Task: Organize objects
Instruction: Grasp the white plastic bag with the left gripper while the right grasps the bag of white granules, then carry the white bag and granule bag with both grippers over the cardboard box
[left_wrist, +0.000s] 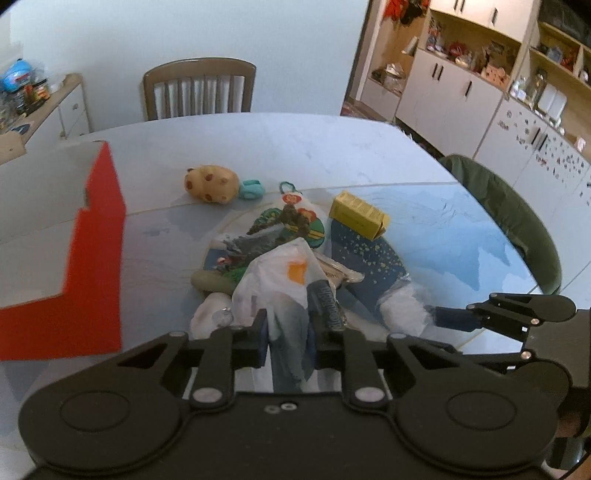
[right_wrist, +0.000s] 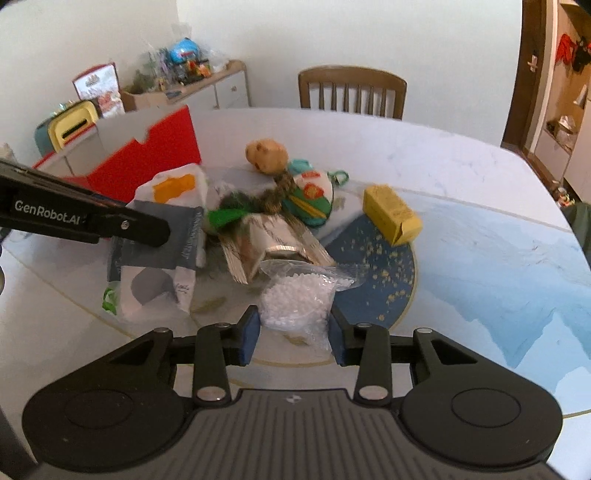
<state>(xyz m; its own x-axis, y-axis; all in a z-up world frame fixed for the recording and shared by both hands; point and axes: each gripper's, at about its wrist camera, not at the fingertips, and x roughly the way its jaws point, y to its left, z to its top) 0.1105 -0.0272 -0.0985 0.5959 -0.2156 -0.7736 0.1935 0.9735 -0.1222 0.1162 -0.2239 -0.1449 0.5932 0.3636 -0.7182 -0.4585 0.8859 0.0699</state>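
Both grippers are matte black, each with two rounded housings bearing a circular disc and link arms pinned by silver rivets. The left gripper shows a smooth black centre plate with two small screws at lower centre; the right gripper has a ribbed grey plate and blue finger pads. At left in the right wrist view, white "GenRobot.AI" lettering marks a black arm.

Readable text: one brand mark.
"GenRobot.AI", white letters on the black side of the left gripper, seen from the right wrist view. A dark packet carries vertical lettering, possibly a brand, too blurred to read. Print on the yellow box is illegible.
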